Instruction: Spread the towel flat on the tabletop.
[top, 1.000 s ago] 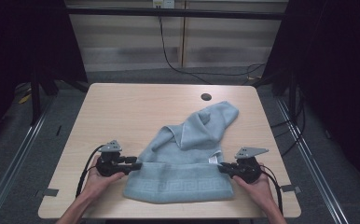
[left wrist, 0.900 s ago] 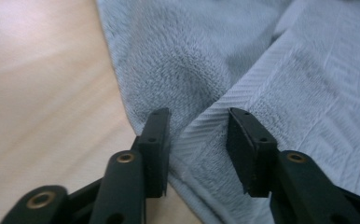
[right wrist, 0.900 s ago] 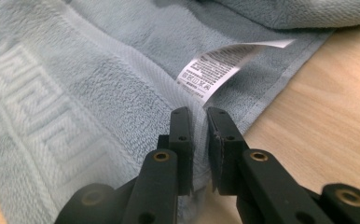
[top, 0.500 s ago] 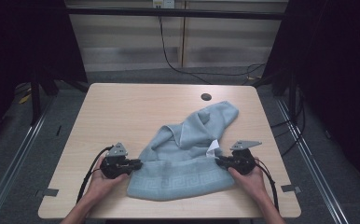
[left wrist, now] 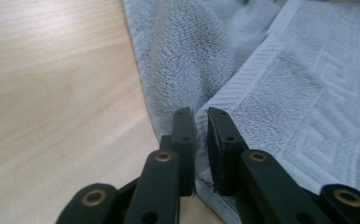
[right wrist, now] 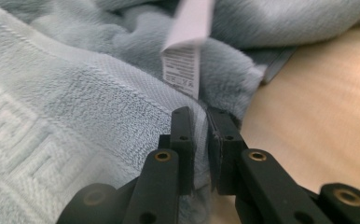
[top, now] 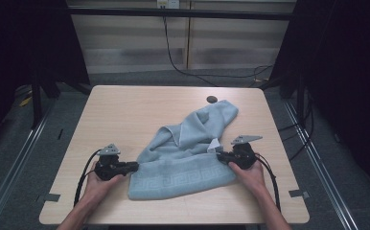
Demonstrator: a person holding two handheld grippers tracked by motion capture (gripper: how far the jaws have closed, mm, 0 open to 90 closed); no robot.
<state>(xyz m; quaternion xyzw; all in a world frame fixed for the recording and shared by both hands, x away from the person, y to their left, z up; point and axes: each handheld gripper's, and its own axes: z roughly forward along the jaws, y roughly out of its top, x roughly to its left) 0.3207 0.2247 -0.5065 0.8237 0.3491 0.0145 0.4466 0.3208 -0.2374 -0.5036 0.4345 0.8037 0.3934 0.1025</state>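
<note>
Towel point(top: 183, 158) between your claws on table point(top: 125, 110): soft, limp, light, will sag. Left claw point(left wrist: 201, 116) just closed, pinching hem edge; right claw point(right wrist: 201, 116) clamped on corner below label point(right wrist: 183, 70), probably firm. Hold corners, lift evenly.

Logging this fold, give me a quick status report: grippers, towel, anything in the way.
Left gripper just closed, now shut on towel edge. Right gripper shut on the opposite edge by the white label. Towel rumpled on table. Nothing in the way.
</note>
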